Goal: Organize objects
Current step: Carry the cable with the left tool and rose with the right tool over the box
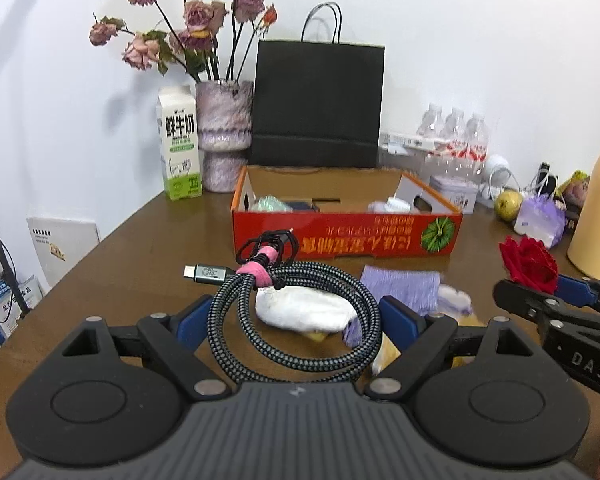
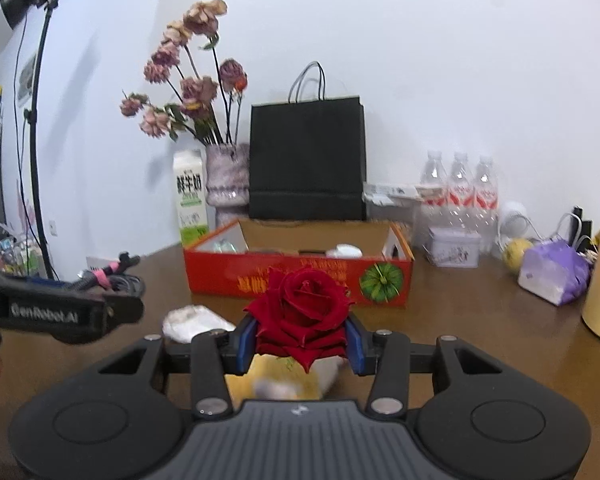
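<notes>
**benchbot:** What's on screen, biggest stuff first?

**me:** Brown table [image 1: 140, 256] fills the lower half of both views. Black paper bag [image 1: 318, 104] stands against the wall at upper centre, with the open red cardboard box [image 1: 340, 236] just in front of it, mid-frame; a few small things already sit inside. Then my two grippers at the bottom of the frames. The left gripper [image 1: 296, 320] has its jaws set wide around the coiled braided cable [image 1: 296, 320], pink strap on top. The loop sits between the blue pads and looks carried, above a white pouch [image 1: 308, 312]. The right gripper [image 2: 302, 336] is pinching the red rose [image 2: 302, 304] head from both sides, held clear of the table, lower centre of its view.

**benchbot:** So which step?

**me:** Looks like mid-carry, both loads headed for the box. Next I'd say each needs to travel forward over the near wall, then release. I'd watch that the cable loop doesn't snag the rim.
</notes>
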A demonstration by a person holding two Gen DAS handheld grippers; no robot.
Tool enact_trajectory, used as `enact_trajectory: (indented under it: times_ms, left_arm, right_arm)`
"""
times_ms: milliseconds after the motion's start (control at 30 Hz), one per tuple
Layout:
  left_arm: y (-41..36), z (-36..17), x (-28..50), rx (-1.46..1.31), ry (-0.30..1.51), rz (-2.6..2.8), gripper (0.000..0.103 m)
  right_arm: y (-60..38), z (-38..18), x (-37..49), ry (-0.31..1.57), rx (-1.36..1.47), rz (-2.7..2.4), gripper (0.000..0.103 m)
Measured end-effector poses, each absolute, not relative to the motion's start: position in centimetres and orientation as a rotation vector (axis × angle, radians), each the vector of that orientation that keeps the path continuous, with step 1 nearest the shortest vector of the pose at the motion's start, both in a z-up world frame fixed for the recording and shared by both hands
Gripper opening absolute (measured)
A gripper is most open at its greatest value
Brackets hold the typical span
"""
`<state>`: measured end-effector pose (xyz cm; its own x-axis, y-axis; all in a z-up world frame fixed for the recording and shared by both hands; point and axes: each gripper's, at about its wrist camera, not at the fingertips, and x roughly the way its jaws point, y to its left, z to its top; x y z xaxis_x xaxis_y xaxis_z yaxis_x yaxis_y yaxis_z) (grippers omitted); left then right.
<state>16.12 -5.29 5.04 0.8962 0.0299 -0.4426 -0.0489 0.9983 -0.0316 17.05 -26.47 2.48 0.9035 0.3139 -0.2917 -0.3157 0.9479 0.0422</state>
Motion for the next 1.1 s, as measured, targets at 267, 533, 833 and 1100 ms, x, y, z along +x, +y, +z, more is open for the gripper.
enact_trajectory:
  times_ms: [267,533,833,1100]
  left_arm:
    - [-5.4,6.7,18.1,-0.064,0.405,0.047,0.089]
    - [-5.7,7.9,21.0,-0.080,0.370,0.054,0.089]
    - [-6.2,8.5,25.2,-0.091,0.355,0.055,0.089]
    - [-6.4,8.6,29.1,-0.111,0.341,0.059,0.089]
  right_arm:
    - [-25.8,4.6,20.1,0.269,0.031,0.342,0.043]
    - [-25.2,5.8,23.7,0.259,0.043,0.342,0.043]
    - [-24.7,6.6,27.7,0.246,0.039,0.344,0.043]
    - [-24.9,6.6,31.8,0.267,0.050,0.344,0.043]
